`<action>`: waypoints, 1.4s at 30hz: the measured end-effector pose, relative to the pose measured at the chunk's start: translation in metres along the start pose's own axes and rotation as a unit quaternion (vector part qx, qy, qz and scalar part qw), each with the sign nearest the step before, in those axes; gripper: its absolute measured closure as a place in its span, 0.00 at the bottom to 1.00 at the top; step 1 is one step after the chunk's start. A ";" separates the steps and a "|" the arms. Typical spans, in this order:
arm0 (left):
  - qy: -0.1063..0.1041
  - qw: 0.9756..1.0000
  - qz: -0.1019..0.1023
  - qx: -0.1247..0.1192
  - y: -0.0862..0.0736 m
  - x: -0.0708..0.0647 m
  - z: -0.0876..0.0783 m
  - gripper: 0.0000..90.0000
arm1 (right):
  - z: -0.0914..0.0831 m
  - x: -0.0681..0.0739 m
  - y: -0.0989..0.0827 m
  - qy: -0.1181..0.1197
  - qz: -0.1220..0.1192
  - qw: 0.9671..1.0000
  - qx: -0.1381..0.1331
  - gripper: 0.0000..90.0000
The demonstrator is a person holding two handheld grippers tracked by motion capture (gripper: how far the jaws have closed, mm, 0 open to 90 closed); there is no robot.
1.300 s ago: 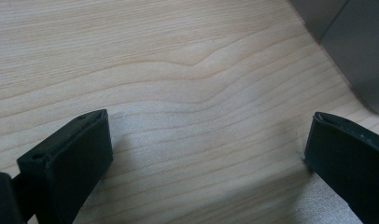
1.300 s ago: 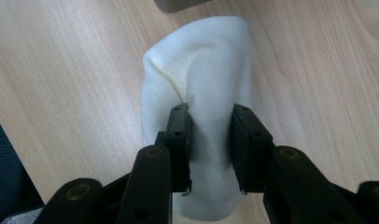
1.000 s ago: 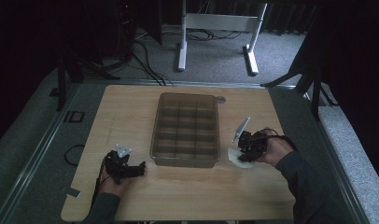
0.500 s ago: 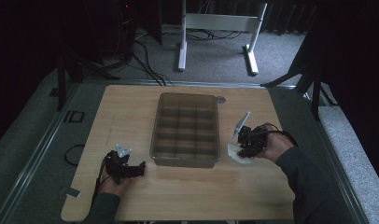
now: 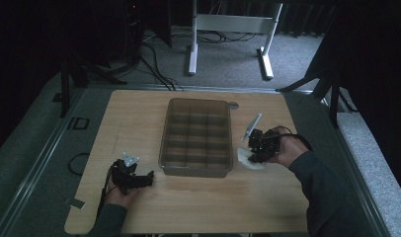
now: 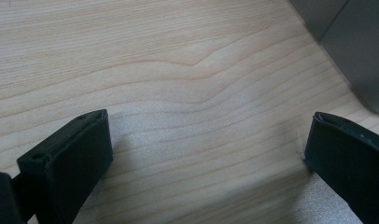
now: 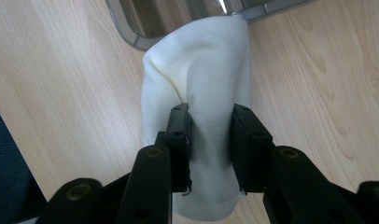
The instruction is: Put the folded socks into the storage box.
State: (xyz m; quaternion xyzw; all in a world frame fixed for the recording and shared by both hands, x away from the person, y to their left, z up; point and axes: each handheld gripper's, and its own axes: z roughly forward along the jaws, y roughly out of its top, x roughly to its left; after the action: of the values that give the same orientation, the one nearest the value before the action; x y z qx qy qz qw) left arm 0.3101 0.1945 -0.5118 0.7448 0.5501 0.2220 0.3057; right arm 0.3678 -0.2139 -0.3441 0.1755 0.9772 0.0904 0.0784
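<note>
left gripper (image 5: 150,177): sitting low on the worktop (image 5: 139,123) near its front-left corner, jaws standing wide apart, nothing between them, bare wood under them.
organizer tray (image 5: 196,170): lying mid-worktop, long side running front to back, divided into compartments.
white cloth (image 7: 201,84): being pinched as a raised fold, lying on the wood just beside the tray's front-right corner, far end touching the tray rim.
right gripper (image 7: 210,140): jaws narrowed and clamping the cloth, hand resting toward the worktop's right edge.
</note>
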 end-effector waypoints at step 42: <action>0.000 1.000 0.000 0.000 0.000 0.000 0.000 0.01 | -0.002 -0.001 0.032 0.011 -0.028 0.999 0.011 0.78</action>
State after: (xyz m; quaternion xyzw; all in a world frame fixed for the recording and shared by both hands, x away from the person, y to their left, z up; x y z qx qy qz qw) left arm 0.3101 0.1945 -0.5118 0.7447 0.5502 0.2217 0.3058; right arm 0.3787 -0.1851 -0.3354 0.1479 0.9834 0.0793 0.0682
